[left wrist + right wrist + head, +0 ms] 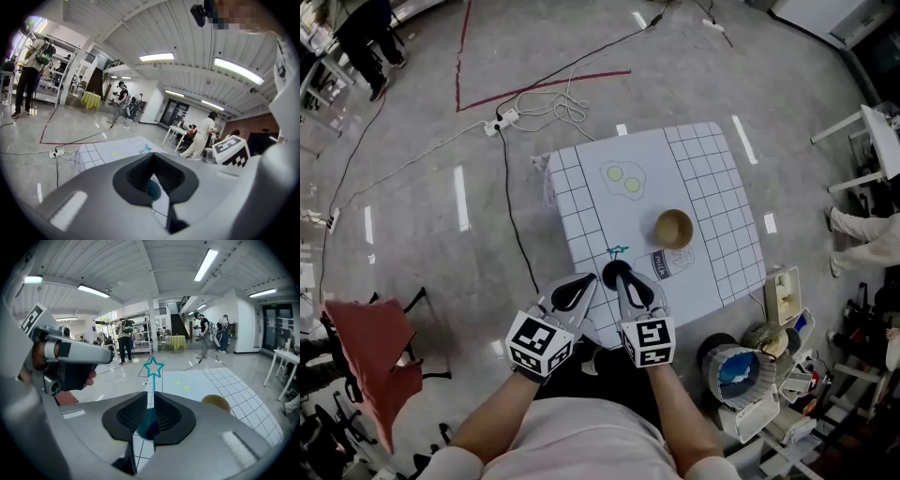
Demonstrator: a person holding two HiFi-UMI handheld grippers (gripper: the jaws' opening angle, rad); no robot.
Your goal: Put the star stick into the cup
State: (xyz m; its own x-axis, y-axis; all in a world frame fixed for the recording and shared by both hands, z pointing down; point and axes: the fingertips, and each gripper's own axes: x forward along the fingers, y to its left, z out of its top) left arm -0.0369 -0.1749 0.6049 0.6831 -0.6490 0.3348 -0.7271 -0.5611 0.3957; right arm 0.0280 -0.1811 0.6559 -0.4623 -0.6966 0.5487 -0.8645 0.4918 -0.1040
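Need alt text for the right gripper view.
The right gripper has its jaws shut on a teal star stick, star pointing ahead. Beyond, a tan cup sits on a white gridded table; the left gripper shows at left.

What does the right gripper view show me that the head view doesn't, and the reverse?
Right gripper view only: the right gripper's fingers shut on the star stick's shaft, with the star upright above them. Head view only: the cup's open mouth from above, and the power strip on the floor. Both: star stick, cup, table, left gripper.
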